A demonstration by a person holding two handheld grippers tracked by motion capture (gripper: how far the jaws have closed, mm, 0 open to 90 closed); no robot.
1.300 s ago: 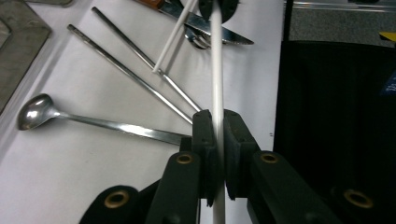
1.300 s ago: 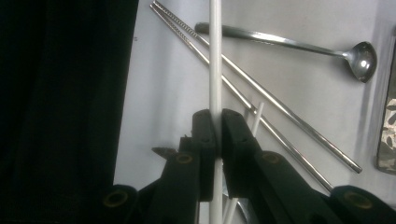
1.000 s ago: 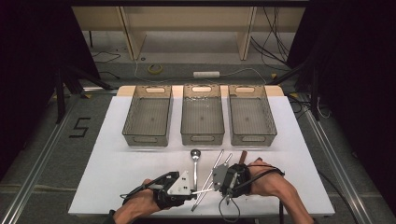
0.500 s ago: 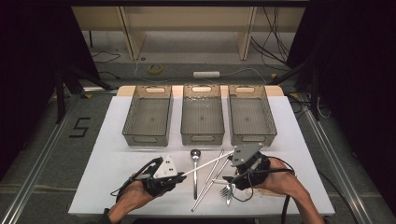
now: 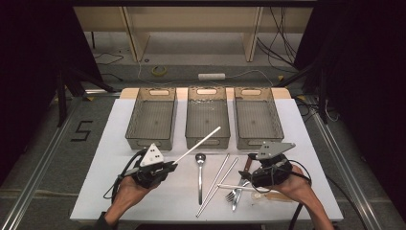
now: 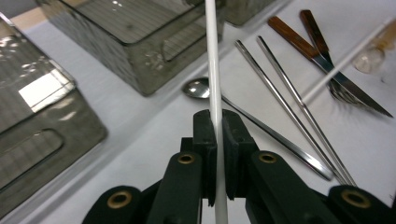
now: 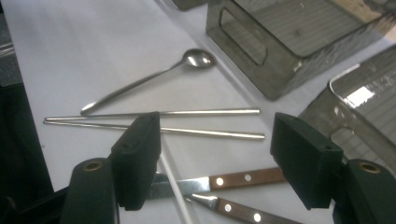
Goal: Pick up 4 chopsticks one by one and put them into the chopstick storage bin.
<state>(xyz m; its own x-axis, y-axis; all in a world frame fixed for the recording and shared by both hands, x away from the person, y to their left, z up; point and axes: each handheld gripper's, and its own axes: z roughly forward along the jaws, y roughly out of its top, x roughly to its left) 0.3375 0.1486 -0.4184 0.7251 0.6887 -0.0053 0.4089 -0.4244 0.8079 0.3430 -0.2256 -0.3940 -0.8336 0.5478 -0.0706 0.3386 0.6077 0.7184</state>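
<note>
My left gripper (image 5: 171, 166) is shut on a white chopstick (image 5: 198, 142), held off the table and slanting up toward the middle bin (image 5: 207, 138). In the left gripper view the jaws (image 6: 217, 126) clamp the white chopstick (image 6: 211, 70) near its lower end. My right gripper (image 5: 251, 179) stands open over the cutlery, nothing between its fingers (image 7: 140, 154). Below it lie a second white chopstick (image 7: 175, 186), two wooden-handled knives (image 7: 243, 177), two metal chopsticks (image 7: 187, 113) and a spoon (image 7: 154, 79).
Three empty grey bins stand in a row across the back: left bin (image 5: 151, 139), middle, right bin (image 5: 257, 139). A fork (image 5: 234, 194) and a pale plastic piece (image 5: 273, 196) lie near the front edge beside my right hand.
My left gripper has moved left and away from the front edge, raising the white chopstick off the table. My right gripper has shifted to the right.
</note>
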